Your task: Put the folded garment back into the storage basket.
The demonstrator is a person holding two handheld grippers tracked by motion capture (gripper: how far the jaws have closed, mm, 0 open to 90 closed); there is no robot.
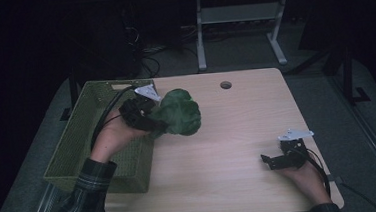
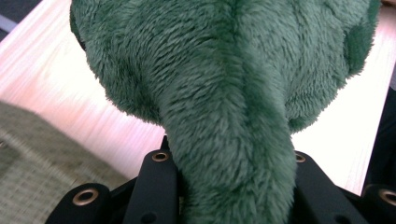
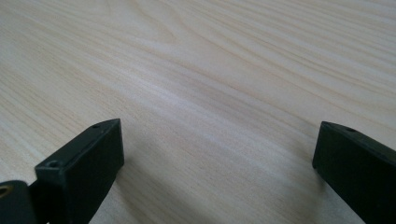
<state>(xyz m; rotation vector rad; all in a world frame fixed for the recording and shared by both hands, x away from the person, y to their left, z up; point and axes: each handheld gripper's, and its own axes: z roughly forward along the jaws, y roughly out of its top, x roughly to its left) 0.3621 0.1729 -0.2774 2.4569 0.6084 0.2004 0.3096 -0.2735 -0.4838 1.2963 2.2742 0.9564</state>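
The left claw (image 1: 149,119) had the fuzzy green plush toy (image 1: 179,112) clamped by its narrow stalk-like end, and the left gripper view showed why that spot made sense: the thin tail of fur (image 2: 233,186) ran down between the two black jaws, squeezed on both sides, while the fat rounded body (image 2: 224,60) ballooned out beyond them, far too bulky to pinch. Seen from above, the toy hung over the pale wooden bench (image 1: 229,148), just right of the olive-green woven basket (image 1: 85,128) that sat along the bench's left edge, its near corner poking off the front. The toy was clear of the surface, lifted in the hand, with the basket's rim just beside it, so a drop into that basket looked the likely aim, though that was only a reading of the layout. Over on the near right, the right claw (image 1: 270,159) rested low on the bench, well apart from the toy, jaws spread wide with nothing between them; the right gripper view gave bare wood grain (image 3: 210,84) between the two black tips. It looked parked out of the way, leaving the left hand free room to work.
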